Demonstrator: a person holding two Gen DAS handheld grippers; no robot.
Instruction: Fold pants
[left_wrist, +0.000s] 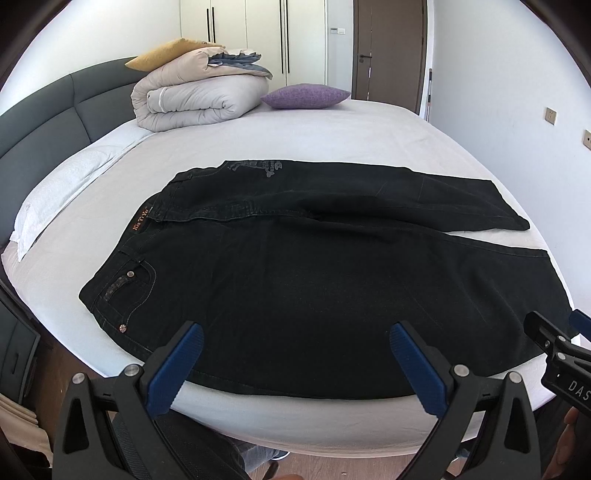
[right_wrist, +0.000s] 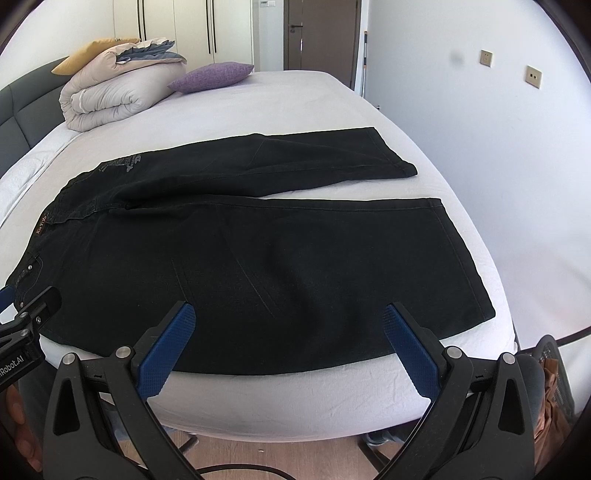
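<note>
Black jeans (left_wrist: 295, 288) lie flat on the white bed, waistband to the left, both legs spread toward the right. In the right wrist view the same jeans (right_wrist: 258, 258) show the two leg hems at the right, with a wedge of sheet between them. My left gripper (left_wrist: 295, 347) hovers open above the near edge of the jeans, closer to the waist. My right gripper (right_wrist: 288, 328) hovers open over the near leg's edge. Nothing sits between either pair of blue pads. Each gripper shows at the edge of the other's view.
A rolled duvet (left_wrist: 192, 99) with folded clothes and a yellow cushion on top sits at the bed's far left, by the grey headboard (left_wrist: 48, 122). A purple pillow (left_wrist: 304, 96) lies beside it. White wall runs along the right; wood floor (right_wrist: 280, 454) lies below the bed's near edge.
</note>
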